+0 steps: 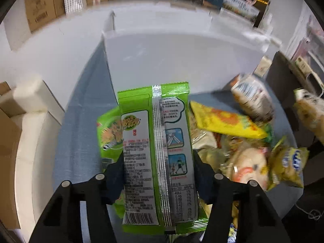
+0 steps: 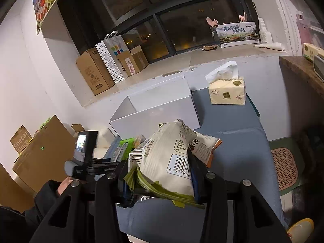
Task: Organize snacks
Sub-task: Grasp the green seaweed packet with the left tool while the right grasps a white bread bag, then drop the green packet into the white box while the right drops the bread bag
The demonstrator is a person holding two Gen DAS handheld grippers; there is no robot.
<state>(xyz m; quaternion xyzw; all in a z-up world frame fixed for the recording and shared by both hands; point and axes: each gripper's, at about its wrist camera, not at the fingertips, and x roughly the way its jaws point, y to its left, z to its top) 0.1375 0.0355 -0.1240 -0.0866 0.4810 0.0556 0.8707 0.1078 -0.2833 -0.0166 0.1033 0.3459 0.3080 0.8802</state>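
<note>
The left tongs (image 1: 159, 174) clenched a green packet (image 1: 156, 151); the right tongs (image 2: 160, 174) gripped a cream bag (image 2: 166, 158). Ahead of both, the white box (image 1: 182, 60) stood open near the worktop's (image 2: 232, 121) edge.

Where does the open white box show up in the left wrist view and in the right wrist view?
Left wrist: the white box fills the upper centre, right behind the green snack packet in the left gripper.
Right wrist: centre, slightly left, beyond the cream snack bag in the right gripper.
Shared landmark: the blue table cover under the box.
</note>
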